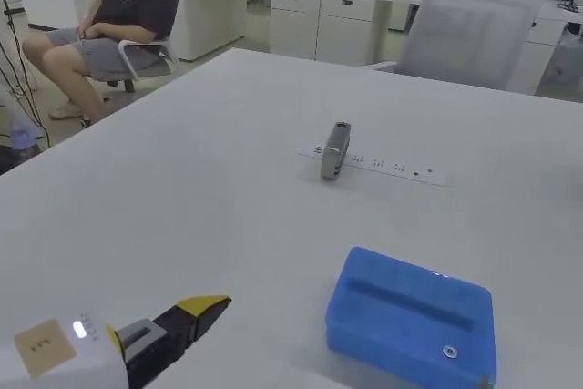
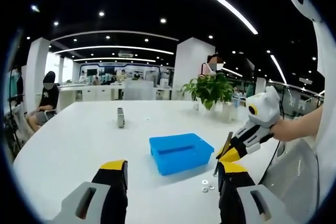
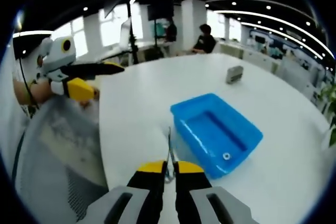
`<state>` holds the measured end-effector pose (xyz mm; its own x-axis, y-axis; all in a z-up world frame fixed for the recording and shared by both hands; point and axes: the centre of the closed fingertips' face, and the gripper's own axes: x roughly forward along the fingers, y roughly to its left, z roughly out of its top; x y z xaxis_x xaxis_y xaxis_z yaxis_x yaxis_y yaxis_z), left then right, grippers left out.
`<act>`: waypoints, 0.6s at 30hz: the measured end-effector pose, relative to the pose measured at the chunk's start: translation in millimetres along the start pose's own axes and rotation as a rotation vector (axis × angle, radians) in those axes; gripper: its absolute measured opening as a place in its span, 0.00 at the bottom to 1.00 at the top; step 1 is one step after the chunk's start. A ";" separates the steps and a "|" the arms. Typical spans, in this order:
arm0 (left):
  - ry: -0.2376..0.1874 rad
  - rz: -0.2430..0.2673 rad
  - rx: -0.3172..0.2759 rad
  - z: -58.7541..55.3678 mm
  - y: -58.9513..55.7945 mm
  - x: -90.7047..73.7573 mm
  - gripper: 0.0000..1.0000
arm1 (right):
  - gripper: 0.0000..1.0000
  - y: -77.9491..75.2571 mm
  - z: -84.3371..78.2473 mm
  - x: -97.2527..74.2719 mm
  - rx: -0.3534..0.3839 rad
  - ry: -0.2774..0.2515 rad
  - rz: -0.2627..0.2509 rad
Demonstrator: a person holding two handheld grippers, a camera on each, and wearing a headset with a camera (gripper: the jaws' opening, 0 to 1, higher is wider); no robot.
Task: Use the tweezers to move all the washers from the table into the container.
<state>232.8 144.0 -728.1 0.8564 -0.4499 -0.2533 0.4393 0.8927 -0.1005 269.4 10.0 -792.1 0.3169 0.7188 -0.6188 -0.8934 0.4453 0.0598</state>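
My left hand-held gripper (image 1: 196,312) hangs low over the near-left of the counter (image 1: 228,189), jaws spread wide and carrying nothing. Further right sits the blue container (image 1: 410,316), with one washer (image 1: 449,351) already lying in its near corner. In the left gripper view, the loose washers (image 2: 208,185) lie flat on the counter near the container's corner, and the tip of the tweezers (image 2: 222,153) hangs close above them. My right hand-held gripper (image 3: 168,167) is clamped tight on the tweezers, which stick out forward between its jaws.

I expect these washers to be light, hard and slippery, and lying flat they offer little edge. I would take one by its rim, with one tine through the hole, and squeeze gently so it doesn't flick away.

The counter is white, smooth and bare but for a small grey block (image 1: 335,149) far across it. Around it is an open office, with a seated person (image 1: 118,15) at far left and a mesh chair (image 1: 465,34) at far right.
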 end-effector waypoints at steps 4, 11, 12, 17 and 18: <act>0.001 0.003 -0.001 -0.2 0.5 0.0 0.70 | 0.03 -13.0 20.5 -8.2 0.034 -0.059 -0.017; -0.002 0.006 -0.001 0.4 1.1 -0.1 0.70 | 0.03 -38.4 49.4 -15.3 0.052 -0.130 -0.050; -0.004 0.007 -0.001 0.7 1.3 -0.2 0.70 | 0.03 -41.2 52.0 -15.3 0.057 -0.137 -0.053; -0.005 0.007 -0.003 1.1 1.5 -0.1 0.70 | 0.03 -56.3 61.0 -8.4 0.088 -0.155 -0.073; -0.004 0.006 -0.003 1.0 1.4 -0.1 0.70 | 0.03 -57.9 62.1 -6.3 0.094 -0.157 -0.075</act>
<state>233.5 145.2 -727.2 0.8603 -0.4446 -0.2496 0.4334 0.8955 -0.1014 338.9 12.8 -743.0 0.4340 0.7529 -0.4948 -0.8339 0.5436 0.0957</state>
